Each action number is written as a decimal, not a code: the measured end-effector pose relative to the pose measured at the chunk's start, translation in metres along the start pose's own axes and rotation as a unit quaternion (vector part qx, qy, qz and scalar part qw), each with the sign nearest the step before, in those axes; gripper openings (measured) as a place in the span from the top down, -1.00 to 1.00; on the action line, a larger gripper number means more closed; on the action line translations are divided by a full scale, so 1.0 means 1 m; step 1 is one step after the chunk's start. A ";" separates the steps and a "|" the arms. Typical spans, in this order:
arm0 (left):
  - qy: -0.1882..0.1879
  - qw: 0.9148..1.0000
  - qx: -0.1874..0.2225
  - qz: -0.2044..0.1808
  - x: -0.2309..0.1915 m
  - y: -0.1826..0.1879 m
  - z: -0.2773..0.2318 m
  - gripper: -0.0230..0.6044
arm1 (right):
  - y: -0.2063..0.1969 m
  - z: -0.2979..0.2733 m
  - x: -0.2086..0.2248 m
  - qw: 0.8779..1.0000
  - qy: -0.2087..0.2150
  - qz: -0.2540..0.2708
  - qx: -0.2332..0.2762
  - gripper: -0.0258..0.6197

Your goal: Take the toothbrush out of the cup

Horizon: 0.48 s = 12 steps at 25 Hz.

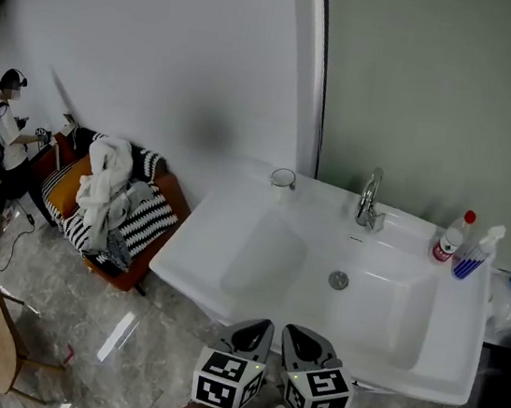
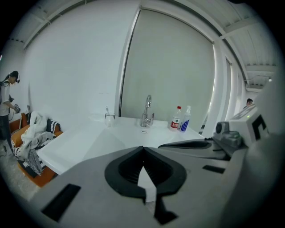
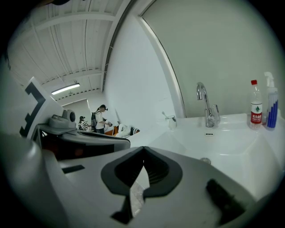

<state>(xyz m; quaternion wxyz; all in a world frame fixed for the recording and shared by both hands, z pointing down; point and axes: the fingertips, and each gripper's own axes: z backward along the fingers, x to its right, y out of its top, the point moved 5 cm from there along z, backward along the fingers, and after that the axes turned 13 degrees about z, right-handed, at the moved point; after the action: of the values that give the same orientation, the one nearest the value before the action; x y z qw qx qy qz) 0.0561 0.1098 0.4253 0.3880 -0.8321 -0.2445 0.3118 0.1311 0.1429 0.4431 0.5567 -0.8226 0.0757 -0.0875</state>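
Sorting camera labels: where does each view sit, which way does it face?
Head view: on the person's head, steeply down at the sink; left tongs and right tongs at bottom.
Left gripper view: on the left tongs, across the sink; own shut jaws, right tongs alongside.
Right gripper view: on the right tongs, toward the tap; own shut jaws, left tongs alongside.
Shared by all: cup, tap.

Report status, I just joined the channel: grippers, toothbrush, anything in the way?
Left gripper, right gripper: jaws shut, empty, at sink front edge. Toothbrush in cup, back-left corner. Faucet and bottles off right, not in the way.
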 end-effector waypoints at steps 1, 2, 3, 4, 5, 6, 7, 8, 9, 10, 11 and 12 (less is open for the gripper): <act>-0.003 1.000 0.000 -0.001 -0.002 0.002 -0.002 0.90 | 0.001 -0.003 0.002 1.000 -0.003 0.000 -0.001 0.89; -0.006 1.000 -0.001 -0.001 -0.004 0.003 -0.005 0.90 | 0.001 -0.006 0.003 1.000 -0.006 0.000 -0.002 0.88; -0.009 1.000 -0.002 0.000 -0.008 0.005 -0.008 0.90 | 0.002 -0.009 0.004 1.000 -0.009 0.000 -0.003 0.89; -0.011 1.000 -0.002 0.000 -0.011 0.007 -0.011 0.90 | 0.003 -0.014 0.005 1.000 -0.011 0.000 -0.004 0.89; -0.014 1.000 -0.002 0.000 -0.015 0.010 -0.014 0.90 | 0.005 -0.019 0.006 1.000 -0.013 0.000 -0.005 0.89; -0.016 1.000 -0.002 0.001 -0.019 0.014 -0.016 0.90 | 0.007 -0.024 0.006 1.000 -0.015 0.000 -0.007 0.89; -0.019 1.000 -0.003 0.000 -0.024 0.018 -0.019 0.90 | 0.009 -0.030 0.007 1.000 -0.018 0.000 -0.008 0.88; -0.021 1.000 -0.003 0.000 -0.029 0.022 -0.021 0.90 | 0.012 -0.036 0.007 1.000 -0.020 0.000 -0.009 0.88; -0.024 1.000 -0.004 -0.001 -0.034 0.026 -0.024 0.90 | 0.015 -0.042 0.007 1.000 -0.023 0.000 -0.010 0.88; -0.026 1.000 -0.004 -0.001 -0.040 0.031 -0.027 0.90 | 0.018 -0.049 0.007 1.000 -0.024 0.001 -0.011 0.88; -0.029 1.000 -0.004 -0.001 -0.045 0.035 -0.030 0.90 | 0.021 -0.055 0.007 1.000 -0.026 0.001 -0.013 0.88; -0.032 0.999 -0.004 0.000 -0.051 0.040 -0.032 0.90 | 0.024 -0.062 0.006 1.000 -0.028 0.002 -0.014 0.88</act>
<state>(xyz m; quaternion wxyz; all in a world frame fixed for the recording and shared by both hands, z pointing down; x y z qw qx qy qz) 0.0502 0.0376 0.4265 0.3772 -0.8231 -0.2582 0.3371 0.1222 0.0768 0.4438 0.5473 -0.8322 0.0631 -0.0618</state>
